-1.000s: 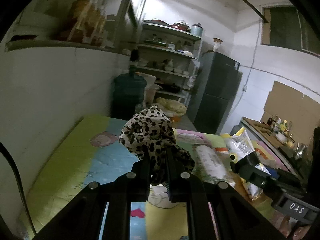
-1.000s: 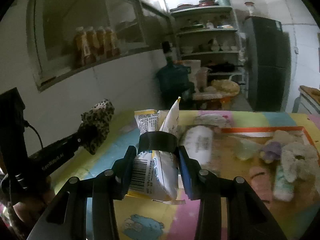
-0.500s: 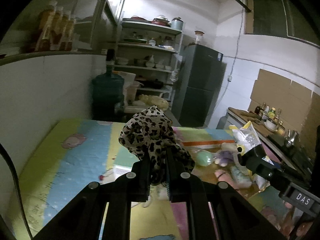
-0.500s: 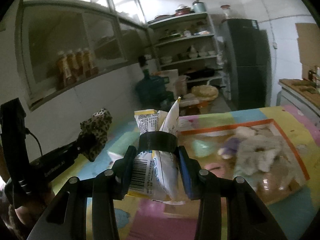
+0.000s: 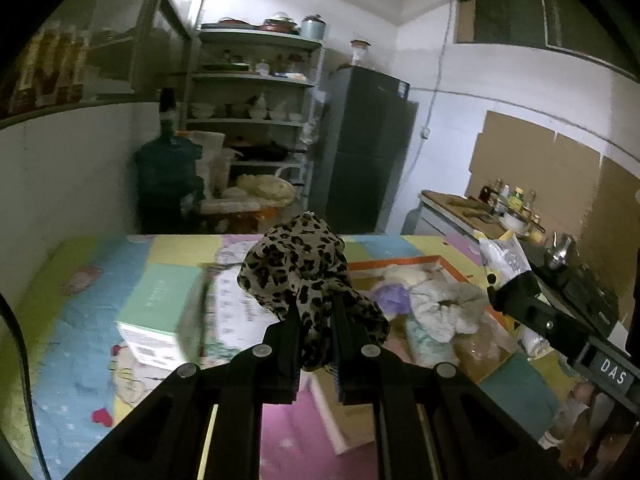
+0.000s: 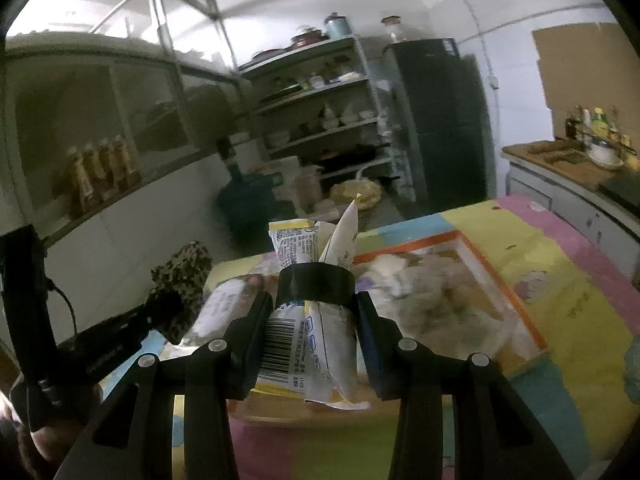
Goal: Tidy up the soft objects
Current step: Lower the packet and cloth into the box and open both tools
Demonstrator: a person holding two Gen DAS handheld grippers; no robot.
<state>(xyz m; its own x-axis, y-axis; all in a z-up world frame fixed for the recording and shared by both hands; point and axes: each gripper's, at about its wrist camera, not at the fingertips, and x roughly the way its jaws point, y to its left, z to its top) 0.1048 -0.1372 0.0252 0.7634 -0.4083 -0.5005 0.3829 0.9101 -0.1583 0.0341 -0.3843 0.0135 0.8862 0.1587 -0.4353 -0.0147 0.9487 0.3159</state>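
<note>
Left gripper (image 5: 315, 326): fingers pressed nearly together, pinching a leopard-print cloth (image 5: 298, 264) that bunches above the tips, carried over the colourful play mat (image 5: 80, 320). Right gripper (image 6: 310, 320): fingers part-spread, clamping a white-and-yellow snack packet (image 6: 308, 344) upright, a black band around its upper part. Ahead on the mat: an orange-rimmed tray (image 6: 500, 280) holding pale soft items, blurred; a mint-green box (image 5: 156, 308) to its left.

The scarf (image 5: 304, 276) is soft, matt leopard-print cloth; the packet (image 6: 310, 344) is glossy printed plastic film — creased. Both hand-held grippers are matt black plastic. The box (image 5: 154, 320) looks like smooth card.
</note>
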